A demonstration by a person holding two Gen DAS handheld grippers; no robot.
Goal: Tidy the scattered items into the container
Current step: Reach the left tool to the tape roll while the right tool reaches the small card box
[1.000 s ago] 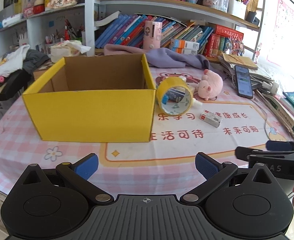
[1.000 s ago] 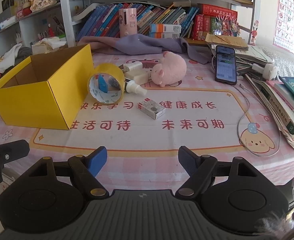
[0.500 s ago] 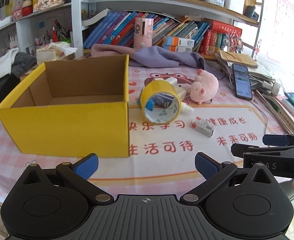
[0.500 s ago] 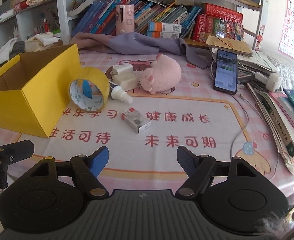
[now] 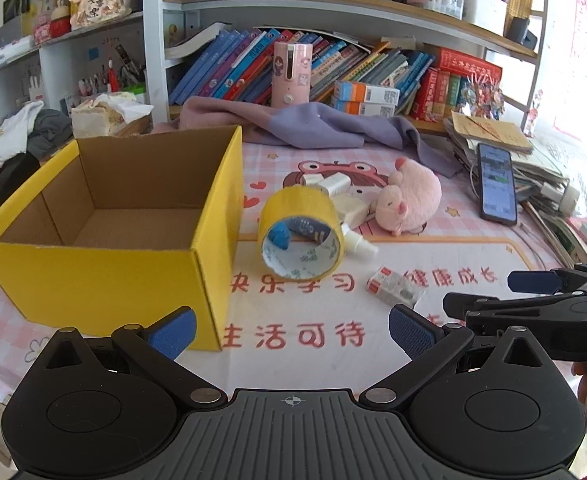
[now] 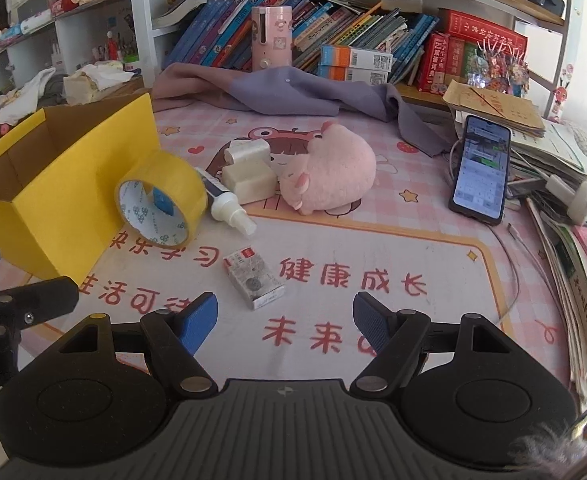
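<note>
Your left tool point(image 5: 291, 330) sits bottom centre of its view, jaws wide open, nothing between the pads. Your right tool point(image 6: 285, 320) is likewise bottom centre of its view, jaws apart and empty, above the printed mat on the tabletop point(image 6: 433, 248).

Box point(image 5: 105, 276): yellow, open top, left half of the left view; its interior looks empty. Tape roll point(image 5: 299, 236) stands on edge just right of the box, centre frame. Behind it in the right view, centre: a spray bottle point(image 6: 227, 206) lying flat, nozzle pointing lower right, and two white blocks point(image 6: 249, 168), one behind the other. Pink plush point(image 6: 329, 174) lies right of the blocks, touching the nearer one. Small pack point(image 6: 255, 278) lies alone on the mat, lower centre of the right view, closest to your right tool's pads. Phone point(image 6: 479, 170) rests at right, screen lit, propped against the paper stack point(image 6: 549, 148).
</note>
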